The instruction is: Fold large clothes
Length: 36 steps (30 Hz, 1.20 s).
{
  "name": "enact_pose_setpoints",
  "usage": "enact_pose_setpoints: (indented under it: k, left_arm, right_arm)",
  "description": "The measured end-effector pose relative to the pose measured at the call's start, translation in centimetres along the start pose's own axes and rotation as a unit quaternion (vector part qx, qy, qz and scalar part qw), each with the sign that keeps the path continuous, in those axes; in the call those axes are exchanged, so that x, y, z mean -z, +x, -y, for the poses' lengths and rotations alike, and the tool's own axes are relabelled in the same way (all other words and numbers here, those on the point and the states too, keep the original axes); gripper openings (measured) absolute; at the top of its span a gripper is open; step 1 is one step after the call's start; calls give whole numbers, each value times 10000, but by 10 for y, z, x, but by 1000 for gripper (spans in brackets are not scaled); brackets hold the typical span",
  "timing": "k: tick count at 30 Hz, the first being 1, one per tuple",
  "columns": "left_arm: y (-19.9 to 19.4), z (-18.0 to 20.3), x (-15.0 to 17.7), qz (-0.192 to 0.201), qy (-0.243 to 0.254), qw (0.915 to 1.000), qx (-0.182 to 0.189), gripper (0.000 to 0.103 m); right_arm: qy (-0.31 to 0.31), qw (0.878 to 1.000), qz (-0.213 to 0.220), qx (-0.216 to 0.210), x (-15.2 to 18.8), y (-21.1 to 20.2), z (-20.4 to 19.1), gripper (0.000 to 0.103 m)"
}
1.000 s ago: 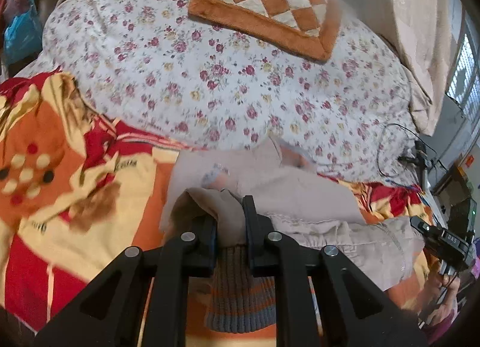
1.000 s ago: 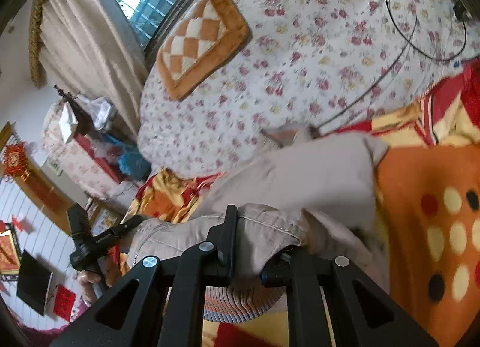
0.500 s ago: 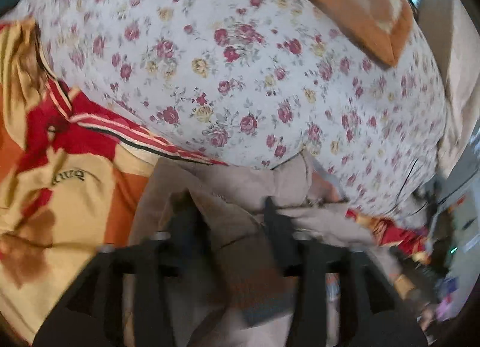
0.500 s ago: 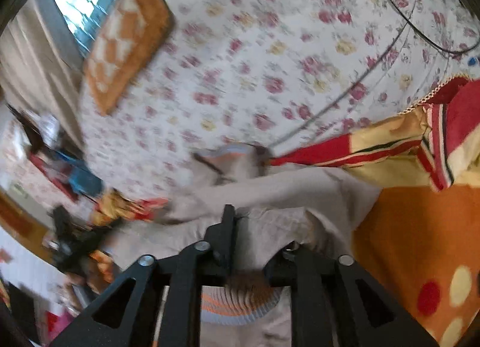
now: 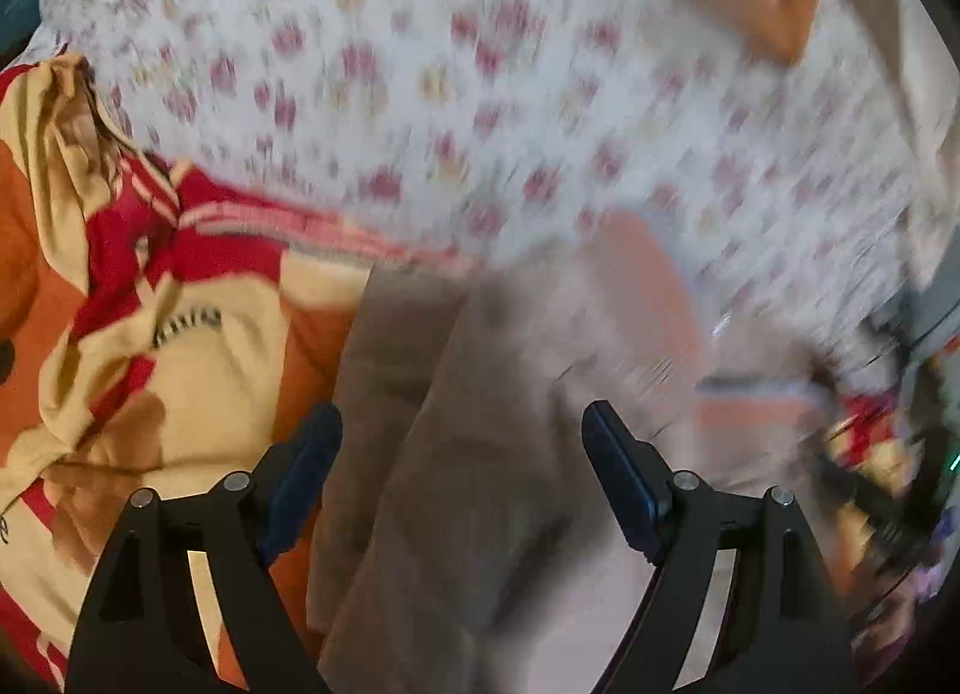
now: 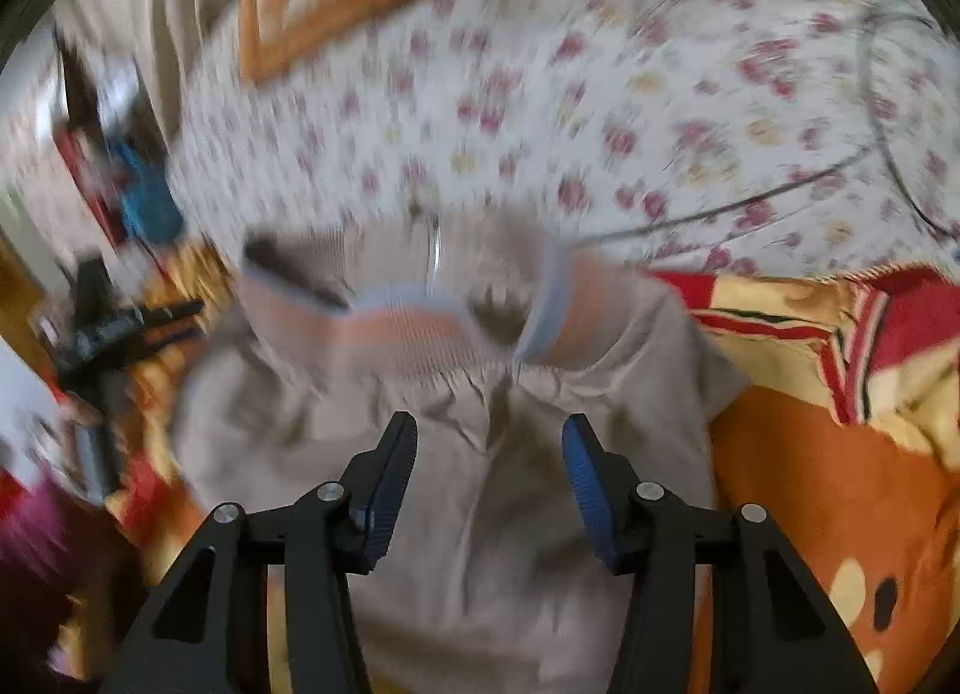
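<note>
left wrist view: my left gripper (image 5: 462, 436), clamped on the beige garment (image 5: 480, 484) a second ago, now gapes wide and empty above it, lower centre, blurred. right wrist view: my right gripper (image 6: 489, 448) has likewise let go, spread over the garment (image 6: 480, 412) at centre on the orange blanket (image 6: 810, 484).

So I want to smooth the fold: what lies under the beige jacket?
The beige jacket lies on an orange-and-red blanket; whatever is directly beneath it is covered.
</note>
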<state>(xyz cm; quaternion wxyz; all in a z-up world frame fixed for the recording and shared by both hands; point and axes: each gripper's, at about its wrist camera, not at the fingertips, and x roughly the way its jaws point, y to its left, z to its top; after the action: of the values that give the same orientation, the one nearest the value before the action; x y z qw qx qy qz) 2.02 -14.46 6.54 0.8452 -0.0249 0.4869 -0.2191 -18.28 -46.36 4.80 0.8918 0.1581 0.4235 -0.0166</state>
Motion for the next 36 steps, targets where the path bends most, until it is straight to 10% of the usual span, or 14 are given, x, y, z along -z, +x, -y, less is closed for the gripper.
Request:
enact_pose_setpoints:
  k: [7, 13, 20, 22, 24, 31, 36]
  left_arm:
    - [49, -33, -12, -459, -883, 9949, -139, 84]
    - [2, -36, 3, 85, -467, 9985, -281, 84]
    - [-10, -24, 28, 118, -235, 9995, -183, 84]
    - [-14, -18, 38, 188, -62, 9994, -274, 84]
    - [-18, -16, 49, 263, 99, 9990, -338, 84]
    - [-24, -20, 48, 422, 181, 9980, -442, 84]
    - [-20, -22, 45, 245, -30, 9987, -453, 84]
  right_arm:
    - [862, 9923, -491, 746, -44, 81, 43, 50]
    - [278, 9995, 164, -4, -47, 30, -2, 75]
    - [-362, 9974, -620, 32, -58, 97, -68, 78]
    - [-317, 9947, -970, 85, -58, 120, -71, 67]
    - [-640, 9933, -864, 416, -52, 128, -81, 13]
    - [-762, 9923, 27, 977, -79, 106, -84, 0]
    - [-457, 9903, -312, 1273, -82, 152, -68, 0]
